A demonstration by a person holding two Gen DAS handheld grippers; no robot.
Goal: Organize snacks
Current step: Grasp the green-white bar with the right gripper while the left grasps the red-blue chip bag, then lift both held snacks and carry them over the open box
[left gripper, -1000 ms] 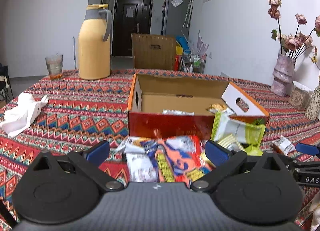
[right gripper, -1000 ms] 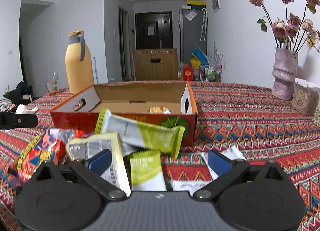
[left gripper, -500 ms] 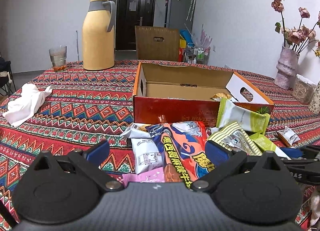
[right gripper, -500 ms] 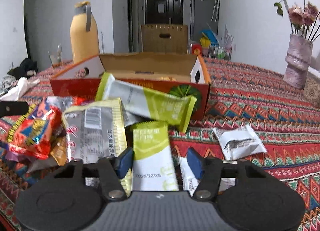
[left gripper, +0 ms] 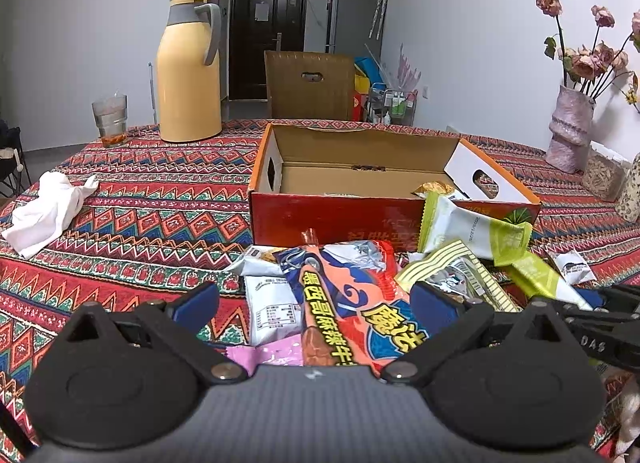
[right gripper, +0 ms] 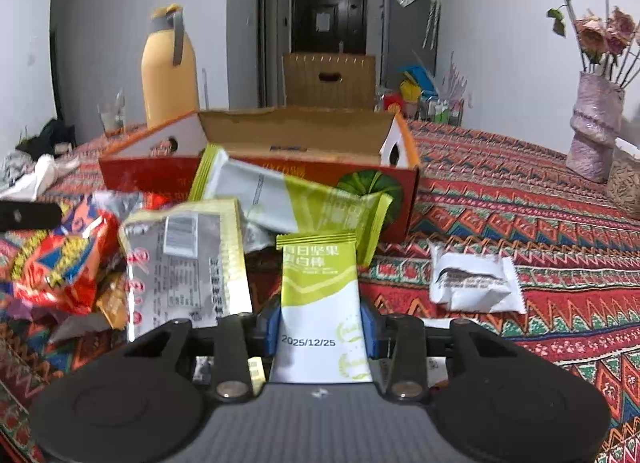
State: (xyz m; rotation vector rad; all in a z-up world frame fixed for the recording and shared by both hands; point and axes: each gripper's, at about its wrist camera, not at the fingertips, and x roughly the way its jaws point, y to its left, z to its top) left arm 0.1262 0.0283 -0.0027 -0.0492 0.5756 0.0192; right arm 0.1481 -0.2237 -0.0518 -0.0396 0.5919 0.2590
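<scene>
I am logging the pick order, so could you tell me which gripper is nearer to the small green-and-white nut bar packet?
Right. The right gripper is closing with the nut bar packet between its pads. The left gripper, open, sits off to the side over the red spicy snack bag.

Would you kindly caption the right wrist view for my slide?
Right gripper closing on a green-and-white snack bar, open box behind.
</scene>
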